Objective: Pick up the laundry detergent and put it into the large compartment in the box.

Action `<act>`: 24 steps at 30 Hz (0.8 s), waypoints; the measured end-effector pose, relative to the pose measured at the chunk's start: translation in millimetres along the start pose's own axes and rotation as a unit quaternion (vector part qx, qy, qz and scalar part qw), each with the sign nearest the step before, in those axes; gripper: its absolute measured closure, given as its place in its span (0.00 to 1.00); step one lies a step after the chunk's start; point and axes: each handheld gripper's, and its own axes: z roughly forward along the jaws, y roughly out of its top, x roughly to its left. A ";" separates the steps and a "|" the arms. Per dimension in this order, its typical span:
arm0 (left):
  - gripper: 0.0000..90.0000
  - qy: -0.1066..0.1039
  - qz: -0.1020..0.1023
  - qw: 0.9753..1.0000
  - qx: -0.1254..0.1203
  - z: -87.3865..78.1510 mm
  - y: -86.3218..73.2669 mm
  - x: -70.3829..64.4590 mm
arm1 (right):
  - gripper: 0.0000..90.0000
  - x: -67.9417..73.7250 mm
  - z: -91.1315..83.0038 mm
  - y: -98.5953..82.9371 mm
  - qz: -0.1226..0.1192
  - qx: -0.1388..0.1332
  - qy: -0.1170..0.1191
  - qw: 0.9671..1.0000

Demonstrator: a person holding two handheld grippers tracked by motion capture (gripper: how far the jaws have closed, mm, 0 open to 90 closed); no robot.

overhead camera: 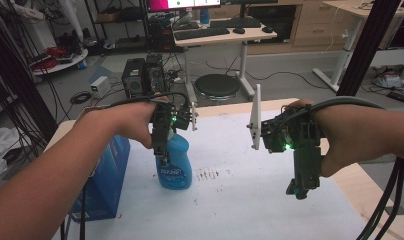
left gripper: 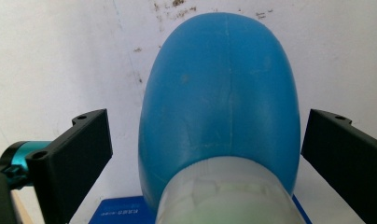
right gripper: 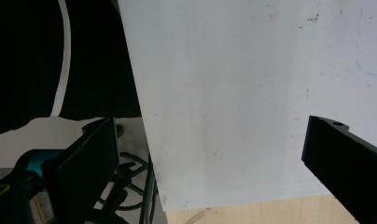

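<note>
Your left gripper (left gripper: 203, 154) spreads around a smooth, rounded blue plastic bottle (left gripper: 219, 98), label unreadable; right gripper (right gripper: 210, 154) spread, empty.

We see a blue spray bottle (overhead camera: 174, 164) standing upright on the white tabletop (overhead camera: 250, 200), its rounded body between our left gripper's (left gripper: 205, 149) spread jaws, touching neither, pale cap nearest us.

A blue cardboard box (overhead camera: 107, 175) stood just left of my left tongs (overhead camera: 163, 159). A white sheet (overhead camera: 240, 205) lay beneath them and my right tongs (overhead camera: 298, 191), with dark smudges (overhead camera: 212, 173) between the two. Far beyond both sat a round black stool (overhead camera: 217, 85).
</note>
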 end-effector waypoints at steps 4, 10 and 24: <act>0.02 0.003 -0.001 1.000 0.005 1.9 0.2 0.0 | 0.04 0.2 -1.2 0.6 -0.004 -0.003 -0.001 1.000; 0.02 0.005 -0.002 1.000 0.004 2.9 -1.0 0.1 | 0.03 0.3 -6.0 0.2 0.001 -0.004 -0.005 1.000; 0.09 0.010 0.003 1.000 0.011 3.5 0.8 -0.1 | 0.03 1.3 -5.3 1.9 0.002 0.001 -0.004 1.000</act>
